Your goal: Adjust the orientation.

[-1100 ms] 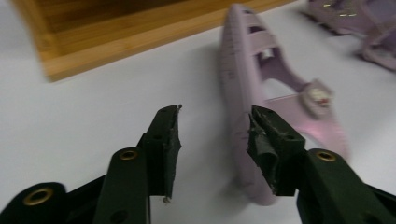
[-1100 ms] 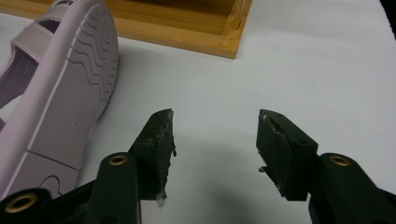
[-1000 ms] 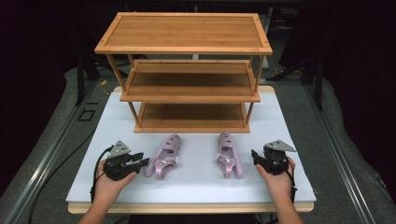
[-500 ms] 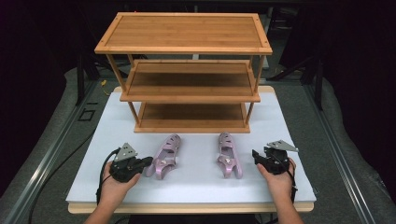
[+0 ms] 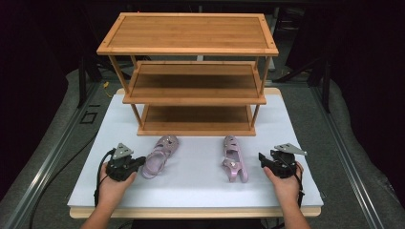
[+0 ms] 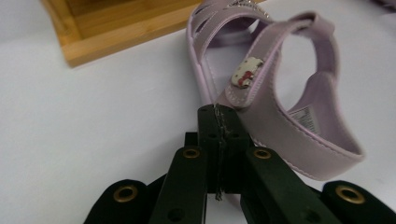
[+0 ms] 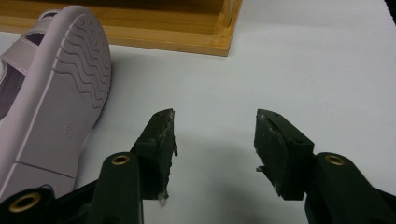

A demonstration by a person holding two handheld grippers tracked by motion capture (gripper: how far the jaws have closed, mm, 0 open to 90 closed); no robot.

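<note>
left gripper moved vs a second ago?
Yes. The left gripper has shifted toward the left sandal, farther from the table's left edge; its fingers have just closed on the strap.

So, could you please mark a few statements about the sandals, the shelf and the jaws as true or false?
1. The left gripper has its jaws shut on the left sandal. True.
2. The right gripper holds the right sandal. False: its jaws are open with nothing between them.
3. Both sandals sit on the shelf. False: they lie on the table in front of it.
4. The right sandal lies on its side. True.
</note>
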